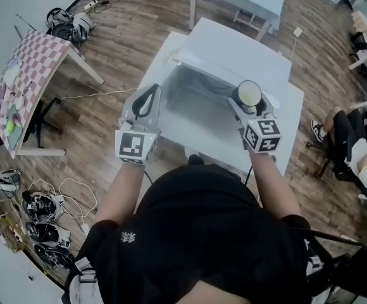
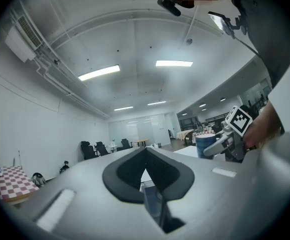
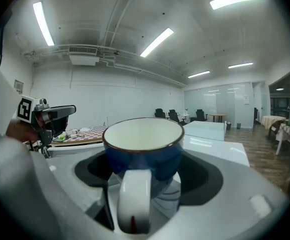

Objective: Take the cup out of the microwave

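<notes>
The right gripper (image 1: pixel 252 105) holds the blue cup (image 3: pixel 144 149) near the white microwave (image 1: pixel 234 54), and the left gripper (image 1: pixel 150 92) is closed and empty.

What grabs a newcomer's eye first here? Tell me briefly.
The blue cup, white inside, stands out first, clamped in the right gripper and held up at the white microwave. Next come the left gripper beside it, jaws together on nothing, and the pink checked table at the far left.

I see a blue cup (image 3: pixel 145 156) with dark rim, white inside and handle, a white microwave (image 1: pixel 234 52), and a pink-and-white checked tablecloth (image 1: pixel 31 59).
</notes>
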`<state>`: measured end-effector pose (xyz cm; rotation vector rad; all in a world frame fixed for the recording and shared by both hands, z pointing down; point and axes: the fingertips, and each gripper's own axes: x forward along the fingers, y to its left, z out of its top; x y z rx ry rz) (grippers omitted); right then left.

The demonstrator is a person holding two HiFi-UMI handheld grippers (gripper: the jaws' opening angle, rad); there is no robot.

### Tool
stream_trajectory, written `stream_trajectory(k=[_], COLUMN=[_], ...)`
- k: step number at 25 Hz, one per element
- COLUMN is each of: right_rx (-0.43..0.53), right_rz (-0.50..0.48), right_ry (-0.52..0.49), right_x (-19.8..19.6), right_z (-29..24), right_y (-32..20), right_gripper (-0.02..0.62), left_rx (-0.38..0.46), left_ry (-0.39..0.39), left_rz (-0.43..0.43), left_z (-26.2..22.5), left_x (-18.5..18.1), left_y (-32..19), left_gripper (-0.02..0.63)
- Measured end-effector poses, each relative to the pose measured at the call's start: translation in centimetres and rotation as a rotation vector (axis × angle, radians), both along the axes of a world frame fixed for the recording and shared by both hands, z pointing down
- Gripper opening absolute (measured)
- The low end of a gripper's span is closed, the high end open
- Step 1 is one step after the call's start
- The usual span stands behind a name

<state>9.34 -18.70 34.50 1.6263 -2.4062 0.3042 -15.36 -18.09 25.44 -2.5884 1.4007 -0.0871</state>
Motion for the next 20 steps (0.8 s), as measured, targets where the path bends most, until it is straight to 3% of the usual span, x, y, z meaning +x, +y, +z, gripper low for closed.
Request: stream_trajectory(k=[20], right_rx=[0.015], right_rz=[-0.002], right_ry=[0.012], right_x=[0.6], right_z=[0.0], right_y=[-1.1], right_gripper=[0.387], left_rx=[0.016], left_ry=[0.009], left_rz=[0.023], left_z=[0.0], left_x=[1.5], left_y=[-1.1], left_gripper=[0.006])
